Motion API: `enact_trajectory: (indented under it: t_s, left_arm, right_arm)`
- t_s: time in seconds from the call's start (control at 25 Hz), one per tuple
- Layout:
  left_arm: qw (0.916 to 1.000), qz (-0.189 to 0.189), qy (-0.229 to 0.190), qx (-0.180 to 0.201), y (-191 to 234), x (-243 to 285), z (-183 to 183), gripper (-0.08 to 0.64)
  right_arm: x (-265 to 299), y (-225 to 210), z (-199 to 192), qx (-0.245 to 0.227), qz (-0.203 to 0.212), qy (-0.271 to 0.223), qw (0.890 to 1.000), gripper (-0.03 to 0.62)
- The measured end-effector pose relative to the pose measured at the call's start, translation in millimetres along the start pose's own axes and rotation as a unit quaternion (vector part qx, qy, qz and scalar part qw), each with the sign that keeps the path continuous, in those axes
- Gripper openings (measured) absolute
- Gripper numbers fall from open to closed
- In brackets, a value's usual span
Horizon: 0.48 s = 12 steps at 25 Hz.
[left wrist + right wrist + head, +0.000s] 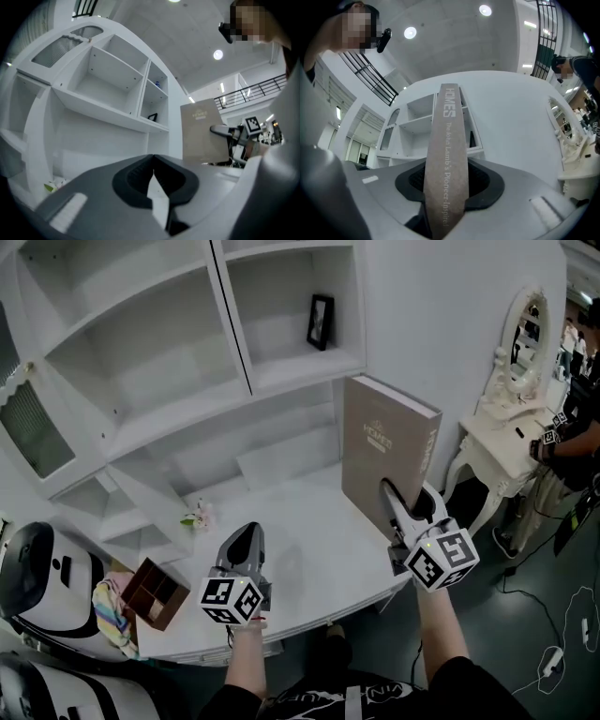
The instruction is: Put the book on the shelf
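Head view: the book [389,451] is not yet on the shelf [300,376]. It stands upright at centre right over the white desk [309,554], clamped low by the right gripper [392,498]. The upper-right compartment holds only a picture frame [320,322]; the rest look bare.

Left gripper view: the left gripper [152,172] has its jaws together on nothing.

Right gripper view: the jaws press on the book's spine. Lifting it in remains.
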<state>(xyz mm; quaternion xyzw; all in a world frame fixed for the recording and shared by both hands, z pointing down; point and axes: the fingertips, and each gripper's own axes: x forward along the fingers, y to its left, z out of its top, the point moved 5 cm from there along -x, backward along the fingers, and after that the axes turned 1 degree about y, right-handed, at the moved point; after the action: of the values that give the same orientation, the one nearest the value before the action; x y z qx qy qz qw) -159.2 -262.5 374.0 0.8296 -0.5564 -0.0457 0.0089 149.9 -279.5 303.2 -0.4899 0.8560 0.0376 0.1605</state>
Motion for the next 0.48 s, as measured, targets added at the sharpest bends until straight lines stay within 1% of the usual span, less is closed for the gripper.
enact_trajectory:
  t_s: [0.08, 0.24, 0.48]
  left_arm:
    - [0.9999, -0.008, -0.007, 0.001, 0.8, 21.1, 8.6, 0.0]
    - [0.9996, -0.023, -0.01, 0.014, 7.9, 63.3, 26.3, 0.0]
    - [0.9992, -0.035, -0.013, 0.013, 19.6, 108.0, 39.7, 0.0]
  right_arm:
    - [22.9, -5.7, 22.6, 0.003, 0.012, -0.016, 1.0, 0.178]
    - [73.8, -15.1, 62.8, 0.01, 0.032, -0.042, 0.999, 0.178]
    - [141.8, -23.4, 105.6, -0.005, 0.058, -0.071, 0.996, 0.178]
